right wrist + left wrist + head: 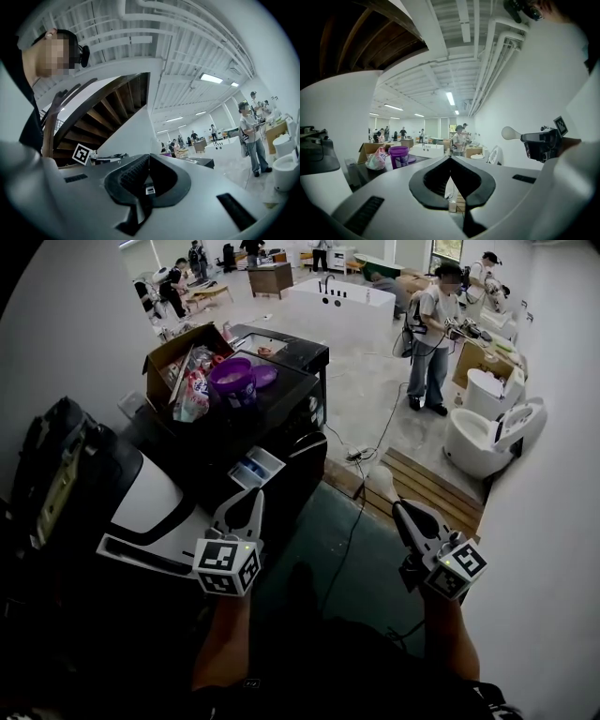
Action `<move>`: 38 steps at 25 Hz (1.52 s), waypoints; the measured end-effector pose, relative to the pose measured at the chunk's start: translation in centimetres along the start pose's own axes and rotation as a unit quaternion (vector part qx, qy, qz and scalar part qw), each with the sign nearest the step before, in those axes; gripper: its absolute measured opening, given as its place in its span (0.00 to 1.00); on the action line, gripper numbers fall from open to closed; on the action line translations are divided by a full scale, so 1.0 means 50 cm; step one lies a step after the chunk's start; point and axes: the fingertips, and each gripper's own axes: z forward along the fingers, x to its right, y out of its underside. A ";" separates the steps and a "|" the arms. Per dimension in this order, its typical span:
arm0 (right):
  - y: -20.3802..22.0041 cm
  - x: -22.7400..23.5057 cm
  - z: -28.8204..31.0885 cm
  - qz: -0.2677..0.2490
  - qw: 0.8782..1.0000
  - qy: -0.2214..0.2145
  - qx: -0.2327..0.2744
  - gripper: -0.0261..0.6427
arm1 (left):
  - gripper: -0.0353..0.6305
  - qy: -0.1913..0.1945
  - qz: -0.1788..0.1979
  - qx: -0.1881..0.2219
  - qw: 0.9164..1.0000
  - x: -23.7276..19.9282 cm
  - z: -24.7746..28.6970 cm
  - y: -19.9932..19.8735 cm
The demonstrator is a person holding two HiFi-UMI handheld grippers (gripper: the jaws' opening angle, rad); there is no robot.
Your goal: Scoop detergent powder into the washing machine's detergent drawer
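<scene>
With left tool (256, 497) clenched empty, right tool (399, 508) seemingly grips white scoop (380, 481), apart from the open drawer (255, 468).

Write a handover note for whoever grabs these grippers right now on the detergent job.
Left gripper: shut, empty, just short of the detergent drawer.
Right gripper: shut on the white scoop, out over the floor.
Purple tub stands on the washing machine.
Done: drawer pulled open, scoop in hand.
Left: dip the scoop in the tub, tip powder into the drawer.

Head view looks steeply down; claw views face outward, left sharing the purple bucket (232, 376), right perhaps.
</scene>
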 end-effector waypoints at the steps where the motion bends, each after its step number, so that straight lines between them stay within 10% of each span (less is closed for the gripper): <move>1: 0.003 0.008 0.009 0.001 1.000 0.000 -0.003 0.07 | 0.06 0.001 -0.002 0.001 1.000 -0.005 0.012 0.001; 20: -0.008 0.237 0.406 -0.006 0.999 0.004 -0.049 0.07 | 0.06 0.012 -0.023 0.018 1.000 -0.267 0.373 -0.054; 38: 0.012 0.274 0.688 -0.011 0.995 -0.028 -0.096 0.07 | 0.06 0.000 -0.049 0.032 0.998 -0.467 0.487 -0.070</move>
